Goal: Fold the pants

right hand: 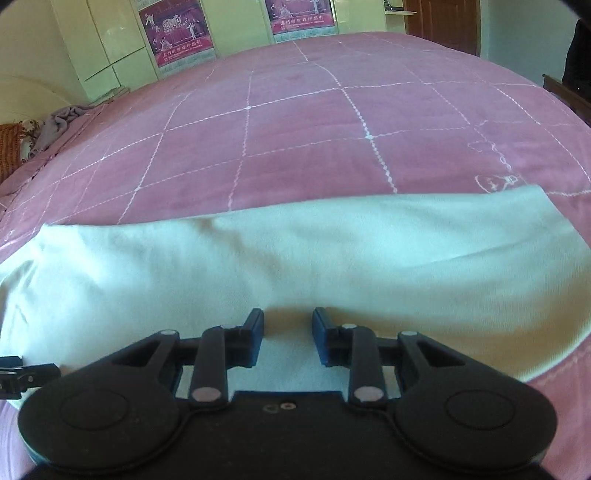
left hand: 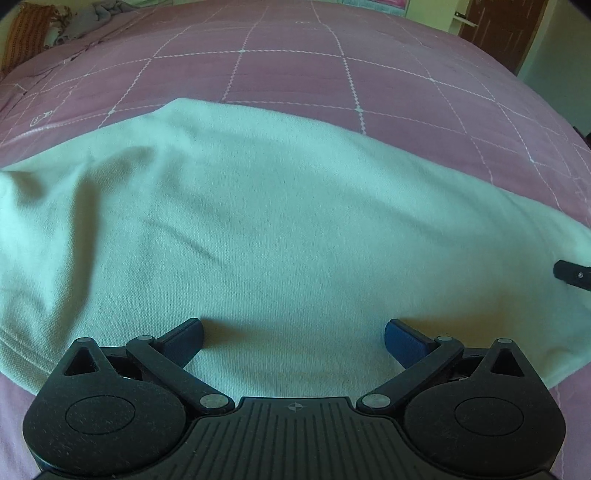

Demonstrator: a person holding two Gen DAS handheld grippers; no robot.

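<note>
Pale mint-white pants point(left hand: 258, 221) lie flat across the pink bed, folded into a long band. My left gripper point(left hand: 293, 332) hovers just over the near part of the cloth. Its blue-padded fingers point(left hand: 404, 341) stand wide apart and open, with nothing pinched. A bit of the right gripper point(left hand: 572, 275) shows at the right edge. In the right wrist view the pants point(right hand: 332, 258) stretch from side to side. My right gripper point(right hand: 288, 325) is over their near edge, open by a narrow gap, with only flat cloth below. The left gripper point(right hand: 22, 373) peeks in at the left.
The pink checked bed cover point(left hand: 295, 66) stretches far beyond the pants. An orange pillow point(left hand: 26, 33) and a grey bundle of cloth point(left hand: 99, 11) lie at the far left corner. Wardrobe doors with posters point(right hand: 177, 29) and a brown door point(right hand: 443, 22) stand behind the bed.
</note>
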